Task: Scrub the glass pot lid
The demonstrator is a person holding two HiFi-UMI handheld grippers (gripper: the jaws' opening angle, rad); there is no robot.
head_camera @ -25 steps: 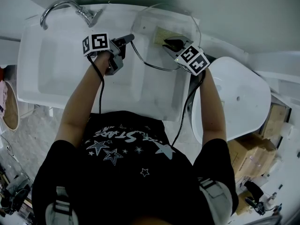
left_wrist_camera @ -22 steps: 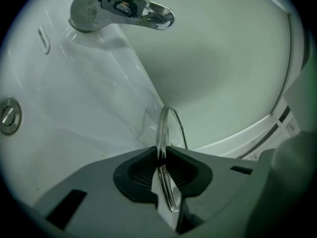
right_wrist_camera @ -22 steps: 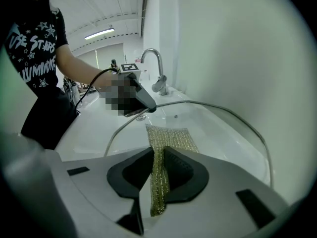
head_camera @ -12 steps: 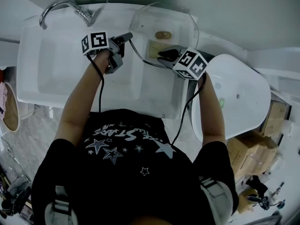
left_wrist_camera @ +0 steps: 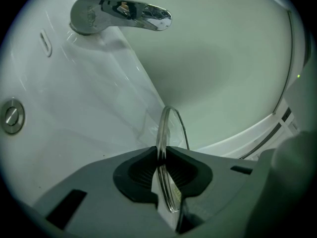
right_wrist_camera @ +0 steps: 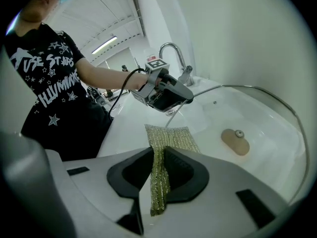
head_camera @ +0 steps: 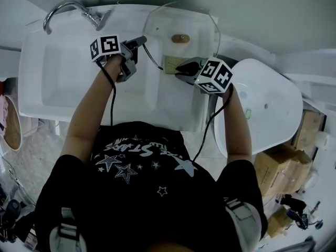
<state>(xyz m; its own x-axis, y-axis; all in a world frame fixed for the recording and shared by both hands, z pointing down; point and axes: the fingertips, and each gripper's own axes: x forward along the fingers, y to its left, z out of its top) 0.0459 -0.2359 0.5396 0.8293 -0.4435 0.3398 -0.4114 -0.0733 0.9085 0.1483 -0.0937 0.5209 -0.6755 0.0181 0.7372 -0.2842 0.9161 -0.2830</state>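
The round glass pot lid (head_camera: 197,22) with a tan knob (head_camera: 180,38) is held over the right side of the white sink (head_camera: 63,83). My left gripper (head_camera: 139,40) is shut on the lid's left rim (left_wrist_camera: 162,133), which runs edge-on between its pads. A yellow-green scrub cloth (head_camera: 171,63) is pinched in my right gripper (head_camera: 181,67), and it lies flat against the lid's near part. In the right gripper view the cloth (right_wrist_camera: 166,140) spreads out ahead of the right gripper (right_wrist_camera: 158,165), with the knob (right_wrist_camera: 235,142) to its right and the left gripper (right_wrist_camera: 190,97) beyond.
A chrome faucet (head_camera: 71,8) stands at the sink's back left, also close above in the left gripper view (left_wrist_camera: 121,11). A round button (left_wrist_camera: 11,117) sits on the sink's edge. A white oval fixture (head_camera: 265,109) stands to the right, cardboard boxes (head_camera: 283,169) beyond it.
My right gripper has dragged the cloth across the lid, from beside the knob toward the near left rim. The left gripper has kept still on the rim.
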